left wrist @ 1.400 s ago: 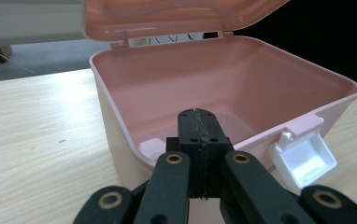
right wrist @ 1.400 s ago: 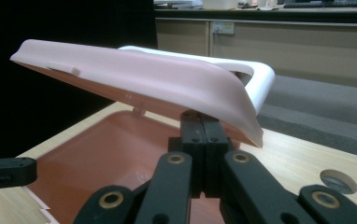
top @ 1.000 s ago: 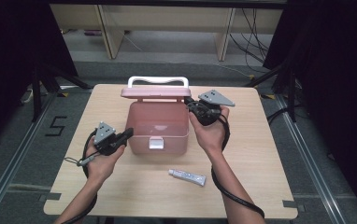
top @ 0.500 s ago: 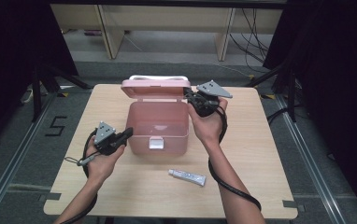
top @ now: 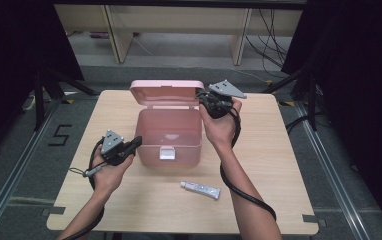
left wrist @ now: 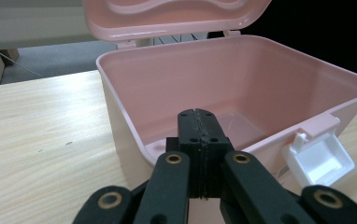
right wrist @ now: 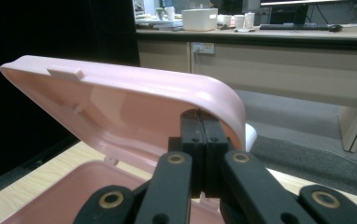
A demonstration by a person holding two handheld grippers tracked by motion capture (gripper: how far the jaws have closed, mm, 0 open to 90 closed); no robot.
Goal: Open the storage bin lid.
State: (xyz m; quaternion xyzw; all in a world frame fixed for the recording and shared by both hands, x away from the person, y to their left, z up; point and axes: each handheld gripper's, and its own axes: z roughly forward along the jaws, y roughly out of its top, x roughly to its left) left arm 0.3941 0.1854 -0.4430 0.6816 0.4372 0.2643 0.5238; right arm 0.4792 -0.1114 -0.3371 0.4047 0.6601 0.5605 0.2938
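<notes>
Pink box (top: 169, 131) at table centre: thin rigid plastic, empty, light, prone to sliding. Lid (right wrist: 120, 100) resting against closed right gripper (right wrist: 199, 122) tips. Closed, empty left gripper (left wrist: 198, 122) bracing front-left wall. Push at lid rim, not the white latch (left wrist: 317, 158).

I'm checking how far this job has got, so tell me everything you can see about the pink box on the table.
The pink box looks like glossy plastic, rectangular with rounded corners. It stands upright at the middle of the wooden table, open and with nothing inside. Its hinged lid is raised at the far side, and a white latch hangs on the near wall. The shut right hand-held gripper is against the lid's corner; the shut left hand-held gripper is at the box's left wall.
</notes>
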